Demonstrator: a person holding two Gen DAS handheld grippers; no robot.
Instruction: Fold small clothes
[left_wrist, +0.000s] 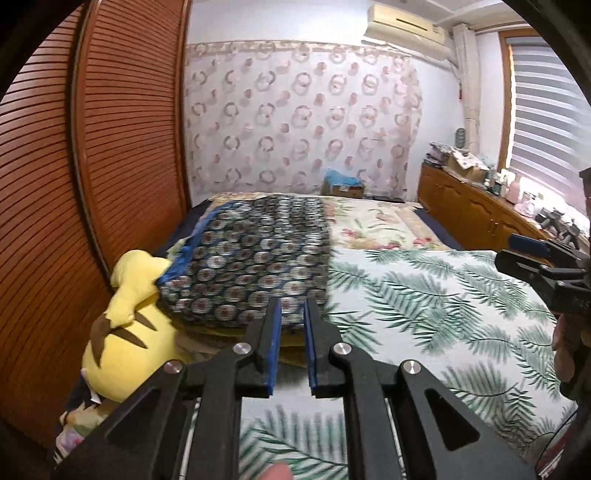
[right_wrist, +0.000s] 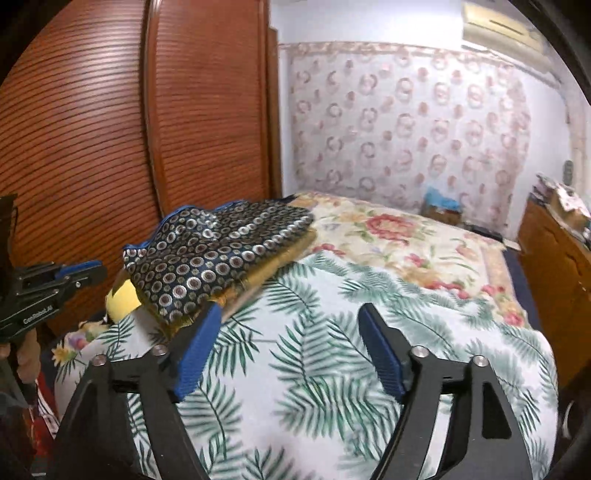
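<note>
Fingers first: my left gripper (left_wrist: 292, 325) has its two blue pads (left_wrist: 274, 347) nearly together with only a narrow gap and nothing between them, while my right gripper (right_wrist: 290, 325) stands wide apart and holds nothing. Under both I see one palm-leaf sheet (right_wrist: 303, 354). Just ahead of my left fingertips lies one folded dotted garment (left_wrist: 255, 258); from my right gripper it sits ahead and left of the left finger, on top of a mustard fabric layer (right_wrist: 273, 266). One yellow plush toy (left_wrist: 125, 328) lies left of the pile.
</note>
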